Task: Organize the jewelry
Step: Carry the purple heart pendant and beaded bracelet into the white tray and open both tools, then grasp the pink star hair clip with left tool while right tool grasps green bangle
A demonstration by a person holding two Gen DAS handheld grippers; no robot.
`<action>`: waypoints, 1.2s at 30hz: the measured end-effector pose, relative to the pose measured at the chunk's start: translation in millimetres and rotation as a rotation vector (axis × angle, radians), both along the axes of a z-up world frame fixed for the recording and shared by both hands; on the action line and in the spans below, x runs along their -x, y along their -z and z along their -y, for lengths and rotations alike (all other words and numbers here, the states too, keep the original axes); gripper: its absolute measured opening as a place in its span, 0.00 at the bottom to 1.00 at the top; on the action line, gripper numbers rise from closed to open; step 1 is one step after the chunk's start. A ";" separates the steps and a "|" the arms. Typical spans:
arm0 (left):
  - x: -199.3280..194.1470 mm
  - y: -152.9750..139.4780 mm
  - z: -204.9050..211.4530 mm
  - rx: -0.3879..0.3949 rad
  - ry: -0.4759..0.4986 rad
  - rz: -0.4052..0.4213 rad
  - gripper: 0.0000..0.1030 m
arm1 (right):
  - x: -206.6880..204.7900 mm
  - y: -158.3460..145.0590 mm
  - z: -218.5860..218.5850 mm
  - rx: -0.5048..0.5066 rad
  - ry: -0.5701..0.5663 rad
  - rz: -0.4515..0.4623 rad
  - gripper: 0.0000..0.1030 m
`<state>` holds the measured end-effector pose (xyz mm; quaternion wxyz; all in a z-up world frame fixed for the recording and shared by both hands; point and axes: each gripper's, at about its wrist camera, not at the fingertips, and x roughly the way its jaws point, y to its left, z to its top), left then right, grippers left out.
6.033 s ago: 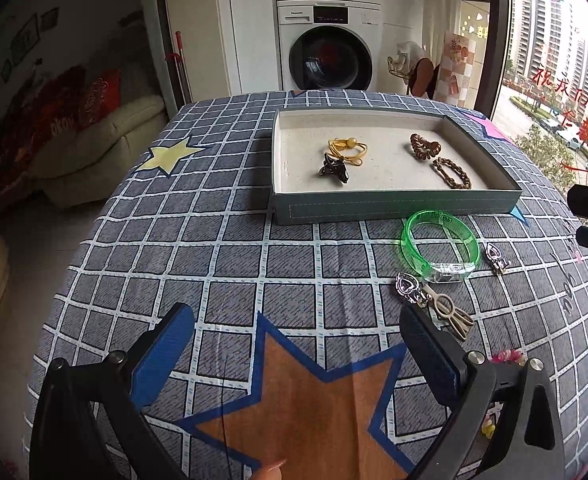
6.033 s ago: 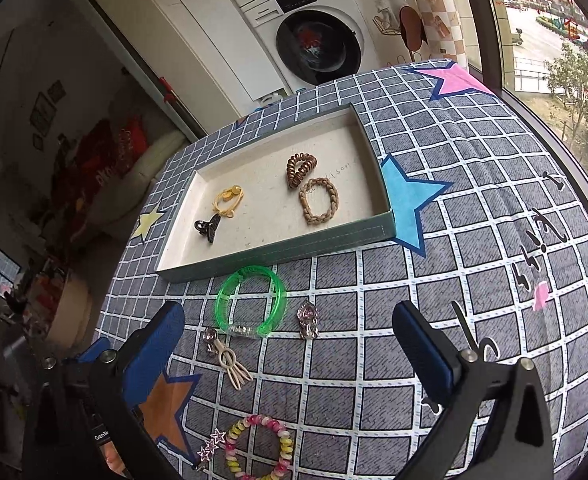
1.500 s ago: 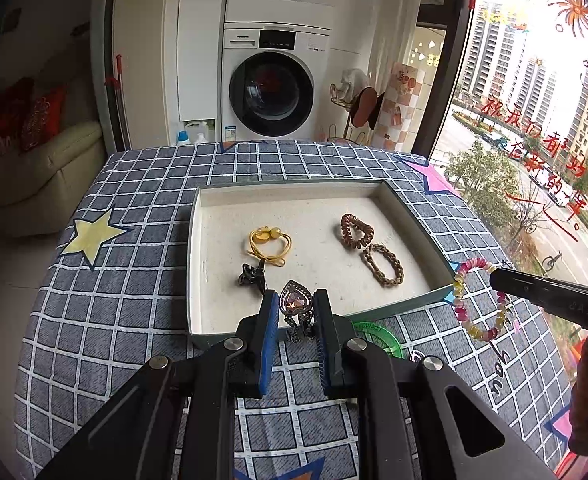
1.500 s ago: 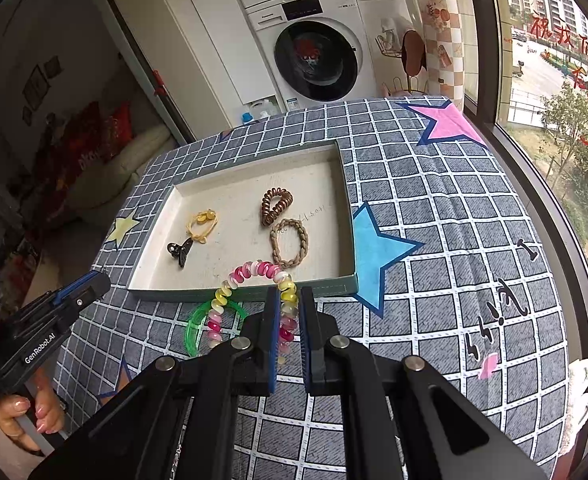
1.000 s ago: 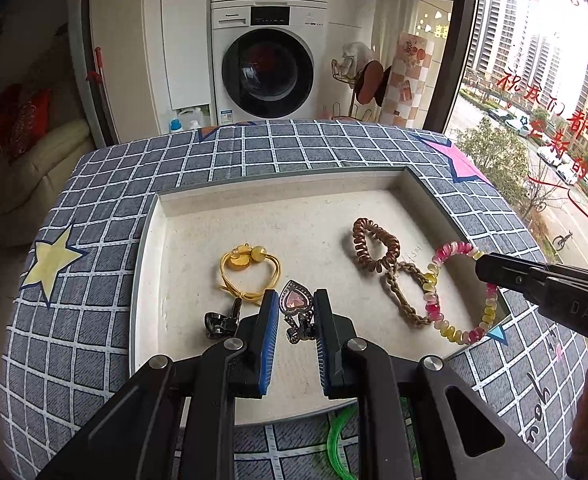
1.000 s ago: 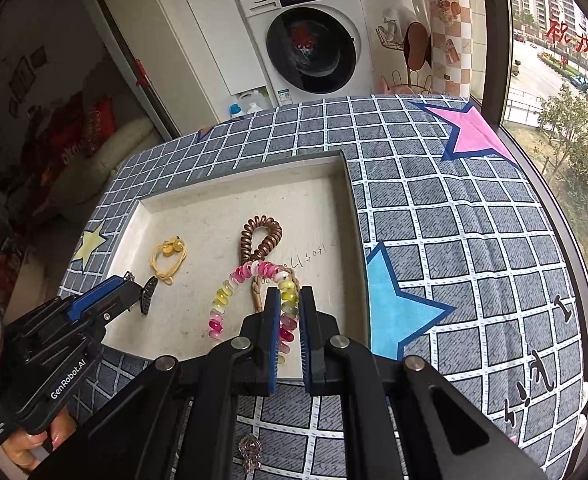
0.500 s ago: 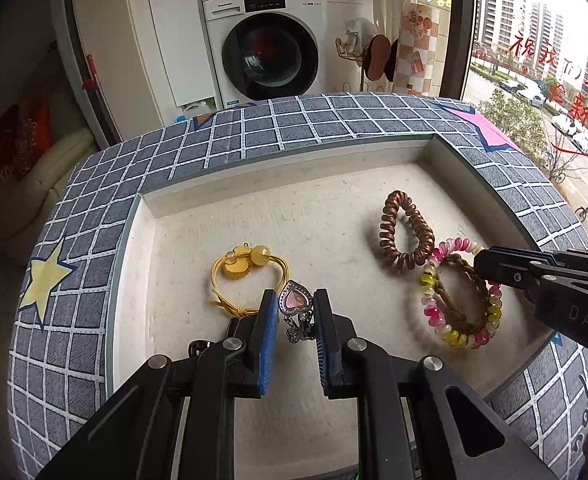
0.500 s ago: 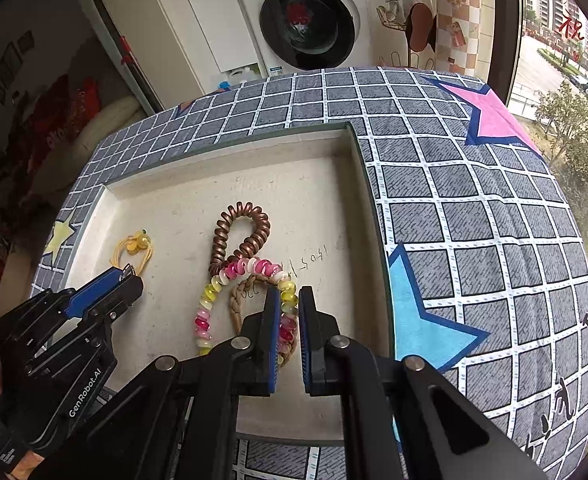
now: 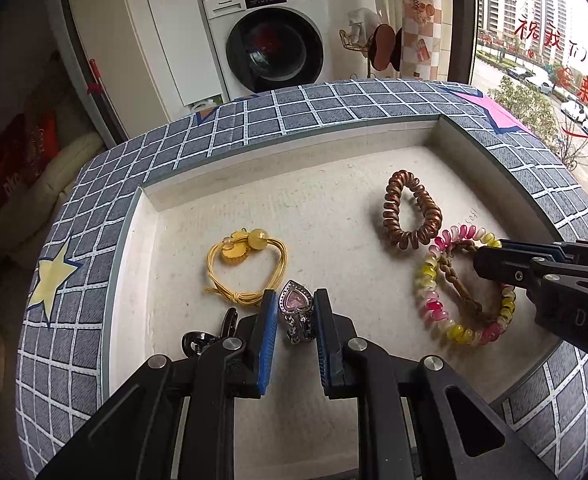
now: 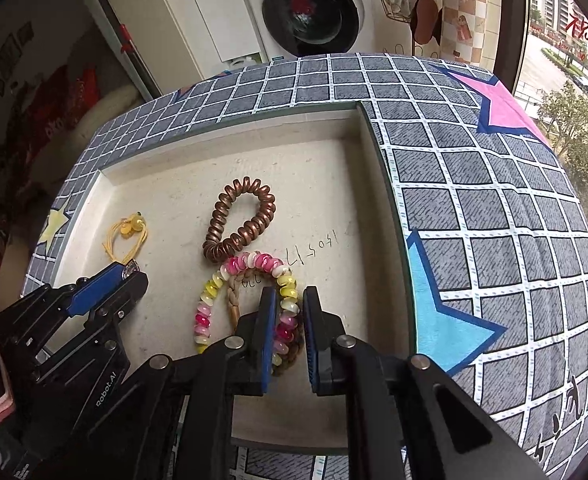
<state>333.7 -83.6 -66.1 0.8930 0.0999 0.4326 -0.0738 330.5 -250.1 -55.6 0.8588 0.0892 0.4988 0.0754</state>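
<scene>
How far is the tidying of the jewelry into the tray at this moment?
Done: yellow hair tie, brown coil tie, braided bracelet and black clip lie in the tray. In hand: left gripper holds the heart earring; right gripper holds the beaded bracelet. Left: releasing both.

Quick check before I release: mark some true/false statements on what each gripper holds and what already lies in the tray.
1. The left gripper grips a heart-shaped pink-stone clip. True.
2. The right gripper is shut on a green bangle. False: it holds the pink-and-yellow bead bracelet.
3. The bead bracelet overlaps the braided brown band. True.
4. The copper spiral hair tie lies outside the tray. False: it rests on the tray floor.
5. The yellow cord tie lies in the tray. True.
</scene>
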 end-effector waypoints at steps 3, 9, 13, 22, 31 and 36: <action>1.2 -5.0 -1.7 0.003 -0.004 0.010 0.30 | 1.7 -3.5 2.6 -0.027 0.003 0.008 0.18; 2.8 -14.8 -4.0 0.016 -0.008 0.026 0.30 | 2.5 -12.3 9.9 -0.078 0.031 0.029 0.45; 4.8 -19.3 -5.3 0.015 -0.011 0.040 0.30 | 5.9 -19.9 15.1 -0.136 0.046 0.052 0.59; 14.3 -39.6 -12.8 0.053 -0.028 0.085 1.00 | 23.0 -42.2 34.2 -0.271 0.098 0.115 0.78; 56.4 -65.1 -28.7 0.084 -0.033 0.152 1.00 | 52.5 -54.7 45.9 -0.309 0.121 0.122 0.87; 91.4 -68.2 -46.2 0.100 -0.043 0.144 1.00 | 77.3 -60.1 52.1 -0.329 0.133 0.142 1.00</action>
